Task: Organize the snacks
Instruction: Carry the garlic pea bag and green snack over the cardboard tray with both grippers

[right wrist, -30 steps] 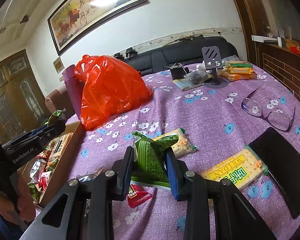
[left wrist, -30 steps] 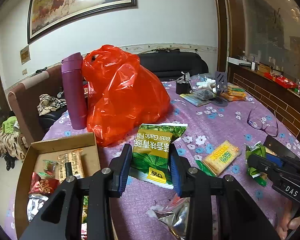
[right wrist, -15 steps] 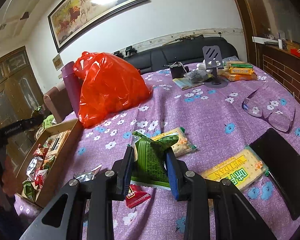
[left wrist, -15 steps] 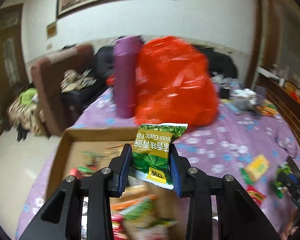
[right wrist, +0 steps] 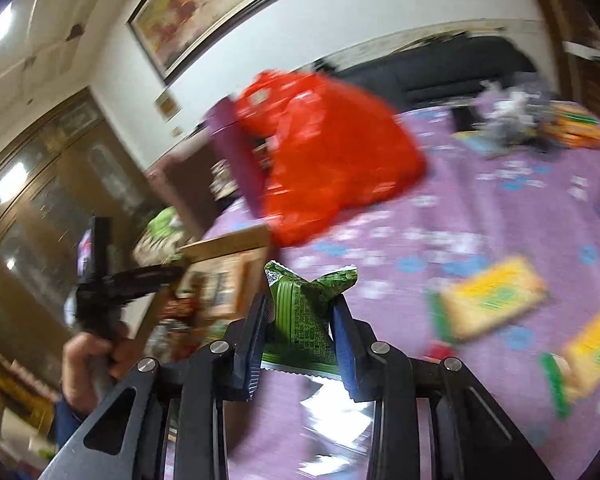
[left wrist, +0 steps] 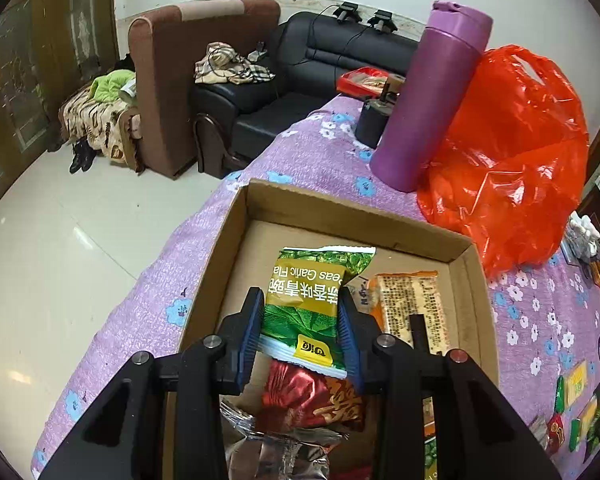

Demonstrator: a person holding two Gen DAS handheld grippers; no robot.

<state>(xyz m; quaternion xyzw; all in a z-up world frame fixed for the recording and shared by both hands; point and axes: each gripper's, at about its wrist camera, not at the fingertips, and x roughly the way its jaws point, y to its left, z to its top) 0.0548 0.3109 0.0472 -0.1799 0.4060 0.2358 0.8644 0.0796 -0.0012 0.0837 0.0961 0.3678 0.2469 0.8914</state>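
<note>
My left gripper [left wrist: 300,328] is shut on a green and gold pea snack packet [left wrist: 310,304] and hangs over the open cardboard box [left wrist: 340,216]. In the box lie a red foil packet [left wrist: 312,396], an orange cracker pack [left wrist: 412,304] and a silver wrapper [left wrist: 276,448]. My right gripper [right wrist: 300,336] is shut on a dark green snack packet [right wrist: 304,312], lifted above the purple tablecloth [right wrist: 480,216]. The right wrist view is blurred. The box [right wrist: 220,264] and the left gripper [right wrist: 132,280], held by a hand, appear at its left.
A tall purple flask [left wrist: 428,100] and a red plastic bag [left wrist: 512,152] stand just beyond the box. Yellow cracker packs [right wrist: 492,300] and small snacks lie on the flowered cloth at the right. The table edge and white tiled floor [left wrist: 60,240] lie left of the box.
My left gripper has swung left with its packet, from over the tablecloth to above the box. My right gripper has lifted its green packet off the table and moved left towards the box.
</note>
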